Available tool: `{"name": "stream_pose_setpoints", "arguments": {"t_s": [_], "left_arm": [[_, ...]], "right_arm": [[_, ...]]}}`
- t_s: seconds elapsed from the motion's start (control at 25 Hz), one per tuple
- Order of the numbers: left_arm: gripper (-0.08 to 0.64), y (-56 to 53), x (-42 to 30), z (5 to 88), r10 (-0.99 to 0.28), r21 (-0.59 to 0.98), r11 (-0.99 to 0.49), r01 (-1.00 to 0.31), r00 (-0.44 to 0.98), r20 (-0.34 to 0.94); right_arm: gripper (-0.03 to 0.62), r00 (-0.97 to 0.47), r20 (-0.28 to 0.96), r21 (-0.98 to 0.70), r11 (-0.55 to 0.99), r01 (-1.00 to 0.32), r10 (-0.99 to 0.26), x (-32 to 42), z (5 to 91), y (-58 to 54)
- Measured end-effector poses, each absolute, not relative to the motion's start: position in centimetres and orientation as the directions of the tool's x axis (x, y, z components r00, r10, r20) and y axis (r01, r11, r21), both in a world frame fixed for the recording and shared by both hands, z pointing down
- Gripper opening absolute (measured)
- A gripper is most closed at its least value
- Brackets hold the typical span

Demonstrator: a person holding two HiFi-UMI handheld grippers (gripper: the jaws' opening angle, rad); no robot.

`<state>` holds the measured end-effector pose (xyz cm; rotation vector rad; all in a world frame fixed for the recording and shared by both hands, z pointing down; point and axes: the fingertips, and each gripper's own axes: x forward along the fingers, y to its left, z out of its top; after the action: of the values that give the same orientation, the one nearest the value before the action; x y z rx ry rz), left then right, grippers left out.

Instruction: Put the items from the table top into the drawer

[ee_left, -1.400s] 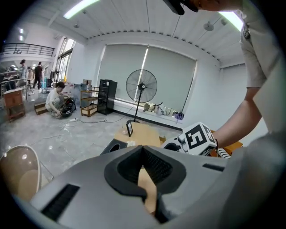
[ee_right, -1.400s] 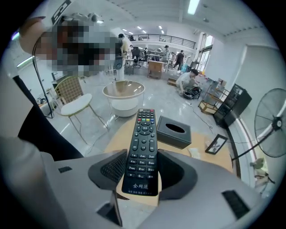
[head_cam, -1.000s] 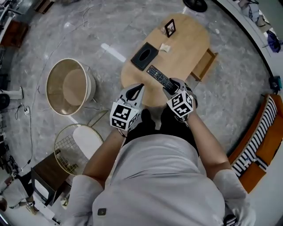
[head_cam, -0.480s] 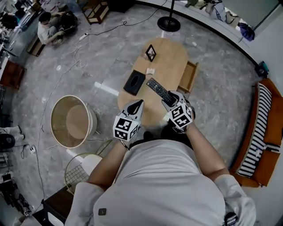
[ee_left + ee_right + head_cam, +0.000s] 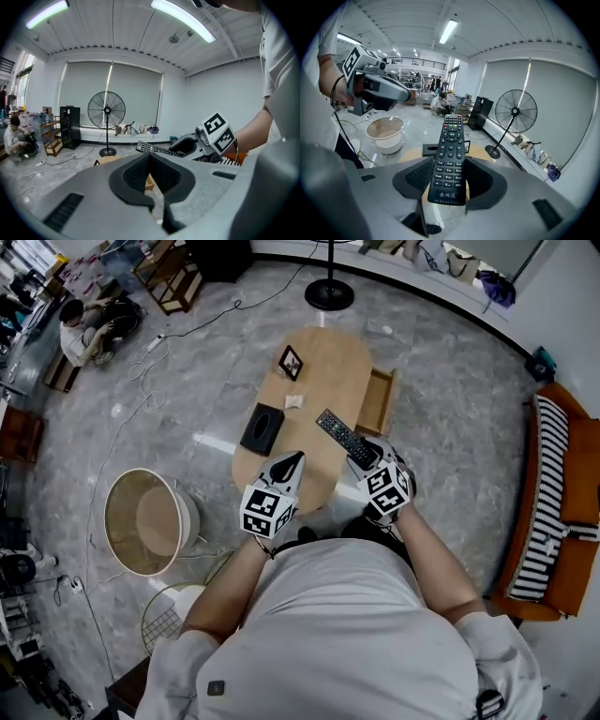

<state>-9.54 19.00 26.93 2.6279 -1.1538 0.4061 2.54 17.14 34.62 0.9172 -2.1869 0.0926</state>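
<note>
Grey stone floor lies open all round the oval table (image 5: 323, 371); a tub (image 5: 150, 521) stands well off its left side. Its drawer (image 5: 380, 401) is pulled out at the right edge. A black box (image 5: 262, 427), a frame (image 5: 291, 362) and a small pale item (image 5: 293, 401) sit on top. The right gripper (image 5: 361, 456) clamps the remote (image 5: 339, 435) by its near end, in the air over the table's near right edge. The left gripper (image 5: 293, 463) has its jaws together and holds nothing.

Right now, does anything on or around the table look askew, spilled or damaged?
Nothing spilled or damaged. The one oddity: the right gripper holds the remote by its very end, so most of it juts out past the jaws. The drawer stands open.
</note>
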Motion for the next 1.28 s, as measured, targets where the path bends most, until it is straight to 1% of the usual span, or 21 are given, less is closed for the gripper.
{"name": "stream_pose_setpoints", "arguments": {"t_s": [0.24, 0.68, 0.84, 1.04, 1.28], "left_arm": [[0.009, 15.5, -2.0, 26.7, -0.657, 0.096, -0.679, -0.728, 0.661, 0.363], [0.009, 8.0, 11.8, 26.9, -0.659, 0.086, -0.678, -0.73, 0.655, 0.371], [0.009, 6.7, 16.0, 27.0, -0.632, 0.088, -0.699, -0.71, 0.67, 0.389], [0.009, 5.7, 18.9, 28.4, -0.597, 0.091, -0.723, -0.685, 0.685, 0.417], [0.009, 2.7, 20.5, 29.3, -0.59, 0.094, -0.722, -0.685, 0.682, 0.433]], "right_arm": [[0.229, -0.45, 0.675, 0.17, 0.717, -0.676, -0.584, 10.7, 35.5, 14.6], [0.23, -0.45, 0.678, 0.146, 0.705, -0.694, -0.582, 25.0, 35.9, 8.5], [0.229, -0.439, 0.677, 0.128, 0.681, -0.721, -0.591, 29.4, 35.5, 7.0], [0.23, -0.424, 0.682, 0.086, 0.642, -0.762, -0.595, 32.3, 37.0, 6.0], [0.23, -0.415, 0.689, 0.049, 0.61, -0.791, -0.593, 34.5, 38.5, 3.7]]}}
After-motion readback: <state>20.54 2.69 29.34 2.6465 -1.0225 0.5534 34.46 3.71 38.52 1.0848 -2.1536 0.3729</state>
